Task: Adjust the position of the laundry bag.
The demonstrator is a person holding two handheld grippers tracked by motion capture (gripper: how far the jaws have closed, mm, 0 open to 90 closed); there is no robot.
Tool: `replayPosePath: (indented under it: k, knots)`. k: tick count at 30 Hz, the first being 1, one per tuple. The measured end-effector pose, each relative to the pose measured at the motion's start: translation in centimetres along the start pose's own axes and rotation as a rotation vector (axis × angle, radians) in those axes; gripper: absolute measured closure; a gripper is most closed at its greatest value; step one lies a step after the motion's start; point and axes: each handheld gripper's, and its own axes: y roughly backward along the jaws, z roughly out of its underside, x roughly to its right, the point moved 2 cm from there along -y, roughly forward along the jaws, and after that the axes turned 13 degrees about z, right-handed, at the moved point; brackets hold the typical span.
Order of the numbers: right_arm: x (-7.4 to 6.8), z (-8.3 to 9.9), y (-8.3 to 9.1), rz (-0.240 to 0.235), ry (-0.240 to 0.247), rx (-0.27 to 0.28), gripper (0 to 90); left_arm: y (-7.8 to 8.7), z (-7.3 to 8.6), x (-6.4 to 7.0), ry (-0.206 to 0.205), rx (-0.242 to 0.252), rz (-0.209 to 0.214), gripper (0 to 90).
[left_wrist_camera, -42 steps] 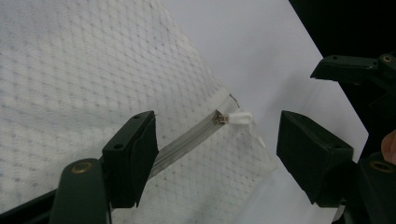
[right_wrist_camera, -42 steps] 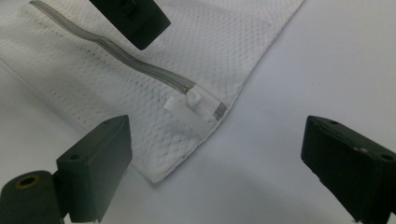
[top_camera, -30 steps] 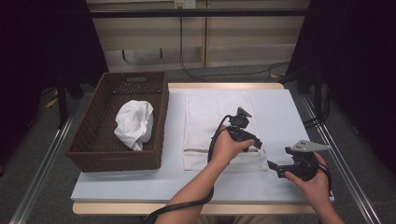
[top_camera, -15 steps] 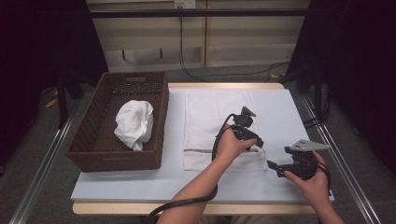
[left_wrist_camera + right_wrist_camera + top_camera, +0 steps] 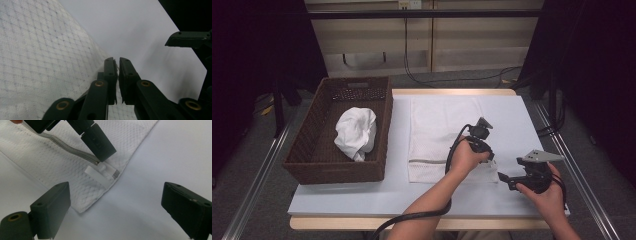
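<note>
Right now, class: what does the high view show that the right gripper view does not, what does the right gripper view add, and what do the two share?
High view: a brown basket holding a crumpled white cloth, left of the bag, plus the left hand and right hand. Right gripper view: the zip pull at the bag's corner, pinched by the left gripper, and the wide-open jaws of the right gripper. Shared: the bag, the left gripper and the white table.
</note>
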Motion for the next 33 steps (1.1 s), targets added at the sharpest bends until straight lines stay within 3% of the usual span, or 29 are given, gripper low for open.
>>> replayPosePath:
  k: [1, 10, 13, 14, 17, 20, 23, 26, 31, 32, 33]
  knots:
    - [0.0, 0.0, 0.0, 0.0, -0.001, -0.002, 8.1, -0.2, -0.1, 0.1, 0.001, 0.015, 0.002, 85.6]
    - [0.2, 0.2, 0.4, 0.008, 0.002, 0.002, 8.1, -1.4, 0.3, 0.1, 0.019, -0.015, 0.042, 86.7]
    - [0.3, 0.3, 0.5, 0.017, -0.007, 0.002, 8.1, -0.8, 0.5, 0.1, 0.012, -0.023, 0.029, 86.5]
    - [0.3, 0.3, 0.6, 0.019, -0.007, 0.004, 8.1, -0.5, 0.6, 0.1, 0.024, -0.004, 0.021, 85.6]
    - [0.2, 0.3, 0.5, 0.01, 0.003, 0.005, 8.1, 0.2, 0.9, -0.3, 0.025, -0.036, 0.009, 86.1]
    - [0.1, 0.1, 0.5, 0.02, -0.002, 0.004, 8.1, 1.0, 1.2, -0.5, 0.042, 0.003, 0.007, 82.5]
    - [0.0, 0.0, 0.3, 0.011, 0.007, 0.005, 8.1, 2.1, 1.4, -0.9, 0.027, 0.0, -0.002, 77.6]
    - [-0.2, -0.1, 0.1, 0.009, 0.01, 0.0, 8.1, 2.7, 1.8, -1.2, 0.054, 0.019, -0.017, 72.6]
    - [-0.3, -0.3, -0.1, 0.002, 0.019, 0.002, 8.1, 2.9, 2.7, -2.0, 0.094, 0.02, 0.015, 70.0]
    - [-0.3, -0.3, -0.1, 0.003, 0.016, -0.001, 8.0, 2.8, 2.8, -2.0, 0.104, 0.026, 0.005, 69.9]
    - [-0.3, -0.3, -0.1, 0.003, 0.018, -0.001, 8.0, 2.7, 3.0, -2.1, 0.094, 0.028, 0.012, 69.8]
